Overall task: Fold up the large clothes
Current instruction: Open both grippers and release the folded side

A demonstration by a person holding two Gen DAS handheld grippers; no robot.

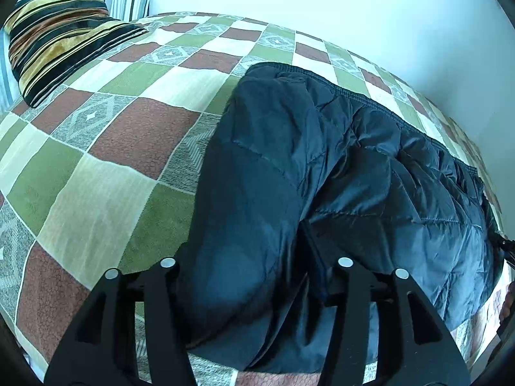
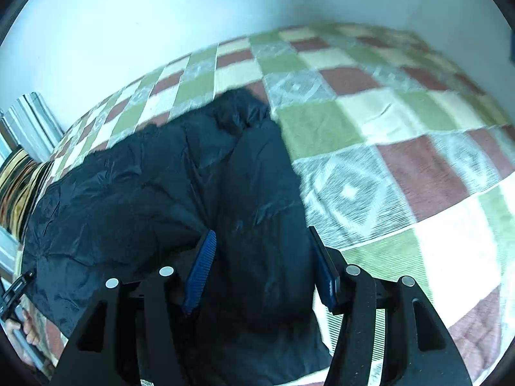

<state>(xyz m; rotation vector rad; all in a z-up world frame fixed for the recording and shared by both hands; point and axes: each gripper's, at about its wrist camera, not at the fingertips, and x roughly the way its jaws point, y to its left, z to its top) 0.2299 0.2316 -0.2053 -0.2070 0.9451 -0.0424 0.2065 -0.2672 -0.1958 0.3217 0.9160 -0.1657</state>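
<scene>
A dark navy quilted jacket [image 1: 354,160] lies on a checked bedspread [image 1: 112,128]. Its near fold bulges up between the jaws of my left gripper [image 1: 248,257], which stand apart; the cloth hides the left finger and I see no pad pressing. In the right wrist view, the jacket [image 2: 145,193] runs off to the left, and a fold of it lies between the blue pads [image 2: 202,267] of my right gripper [image 2: 260,230]. These jaws are open, with the cloth loose between them. The picture there is blurred.
A striped pillow [image 1: 58,48] sits at the bed's far left corner, also seen as the pillow [image 2: 16,186]. A pale wall [image 1: 322,6] borders the bed. The bedspread [image 2: 402,160] stretches bare to the right. A hand [image 2: 29,328] holds the other gripper at the frame's left edge.
</scene>
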